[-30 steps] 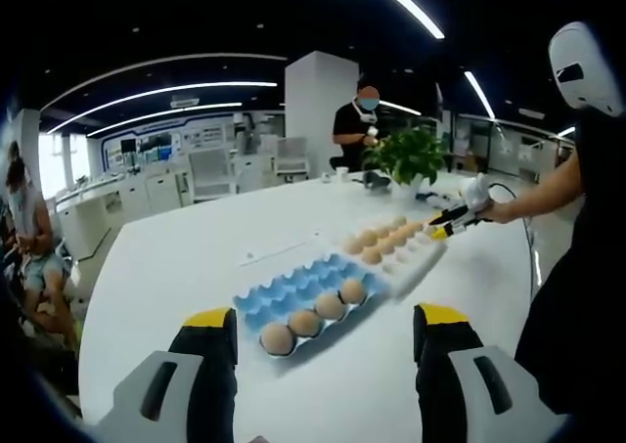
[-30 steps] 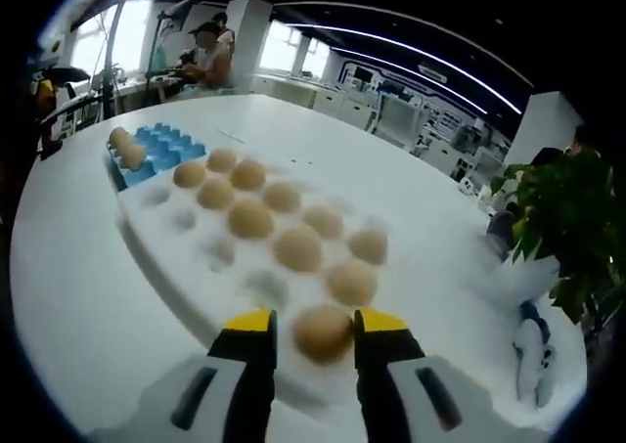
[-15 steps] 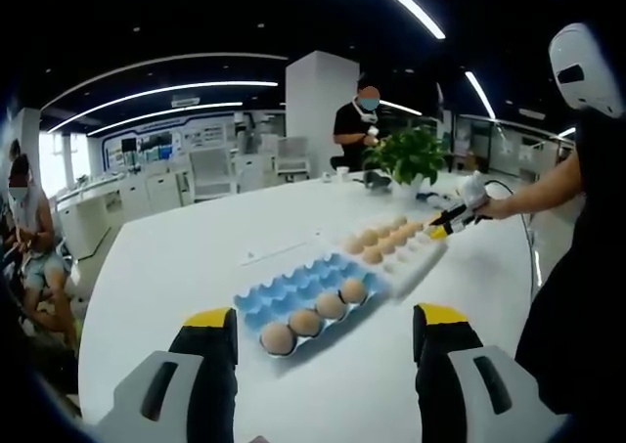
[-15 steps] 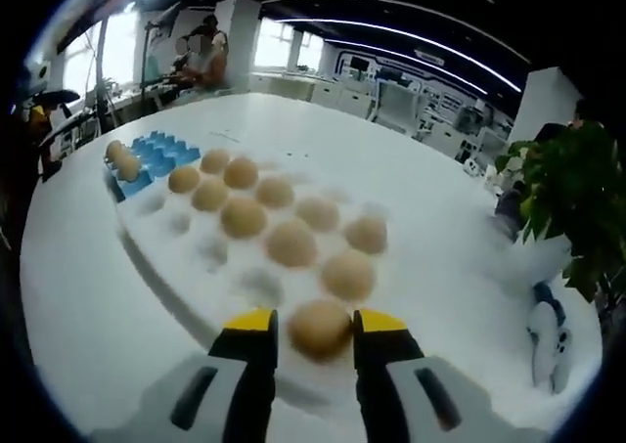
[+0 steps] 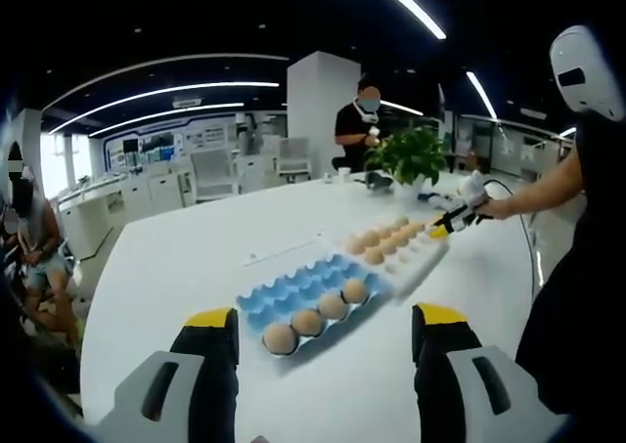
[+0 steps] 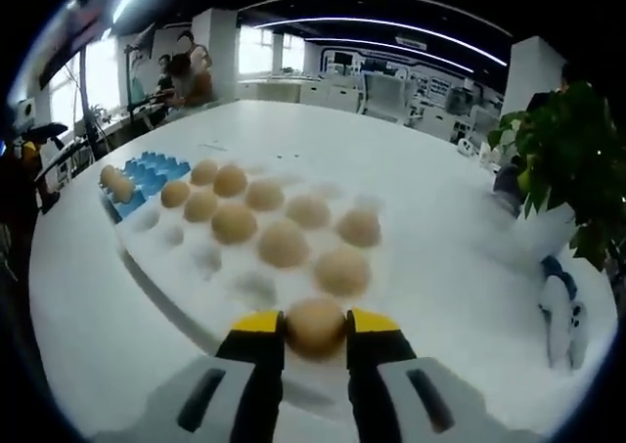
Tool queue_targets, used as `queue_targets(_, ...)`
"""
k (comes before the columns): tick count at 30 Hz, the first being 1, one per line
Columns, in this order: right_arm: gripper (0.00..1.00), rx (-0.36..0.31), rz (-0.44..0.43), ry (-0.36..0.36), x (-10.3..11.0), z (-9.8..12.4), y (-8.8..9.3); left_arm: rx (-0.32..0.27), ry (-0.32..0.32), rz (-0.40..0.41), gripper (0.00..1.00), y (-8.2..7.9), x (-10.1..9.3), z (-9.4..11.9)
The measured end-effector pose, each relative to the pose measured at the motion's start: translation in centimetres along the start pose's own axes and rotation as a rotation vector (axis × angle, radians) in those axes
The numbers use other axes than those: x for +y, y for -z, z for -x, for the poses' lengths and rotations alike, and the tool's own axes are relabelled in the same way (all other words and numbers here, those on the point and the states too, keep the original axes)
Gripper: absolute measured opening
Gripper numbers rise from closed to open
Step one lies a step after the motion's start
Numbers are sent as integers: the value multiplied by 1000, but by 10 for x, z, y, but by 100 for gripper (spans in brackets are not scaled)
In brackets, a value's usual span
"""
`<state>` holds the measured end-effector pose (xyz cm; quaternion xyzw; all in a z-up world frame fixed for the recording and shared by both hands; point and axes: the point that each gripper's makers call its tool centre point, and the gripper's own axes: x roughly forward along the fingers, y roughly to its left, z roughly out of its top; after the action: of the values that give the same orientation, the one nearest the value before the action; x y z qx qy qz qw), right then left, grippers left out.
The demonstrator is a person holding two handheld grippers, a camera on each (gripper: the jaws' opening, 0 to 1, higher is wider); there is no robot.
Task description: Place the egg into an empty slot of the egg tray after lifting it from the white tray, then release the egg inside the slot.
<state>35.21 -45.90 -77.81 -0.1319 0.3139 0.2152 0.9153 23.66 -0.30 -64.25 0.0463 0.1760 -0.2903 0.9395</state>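
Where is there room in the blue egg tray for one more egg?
The blue egg tray has bare cups behind its front row of four eggs. The white tray is crowded, though cups along its near edge are bare.

Bare white tabletop [image 5: 196, 257] lies open around the blue egg tray [image 5: 293, 291]. Its far slots sit empty; four eggs [image 5: 319, 311] fill the near row. A potted plant [image 6: 562, 159] stands right of the white tray [image 6: 186, 267].

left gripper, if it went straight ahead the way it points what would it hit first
Probably the blue egg tray, at its near row of eggs. The left gripper is open and aimed there over bare table, though depth is uncertain.
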Motion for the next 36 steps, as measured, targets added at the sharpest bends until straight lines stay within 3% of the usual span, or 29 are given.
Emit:
queue_targets(9,24,-27,63,24,6,16,-14,-2,2,1,71,1,-1,1)
queue_targets(14,24,-64,80,26,9,27,-31,-6,9,1,71,2,-4,1)
queue_targets(18,24,-92,99,1,23,31,-46,-8,12,0,71,3,-4,2)
queue_targets(24,24,-119,122,-48,44,25,-61,-10,9,2,71,5,-4,6)
queue_targets(36,24,-122,161,-131,75,9,-70,-5,2,4,71,7,-1,9)
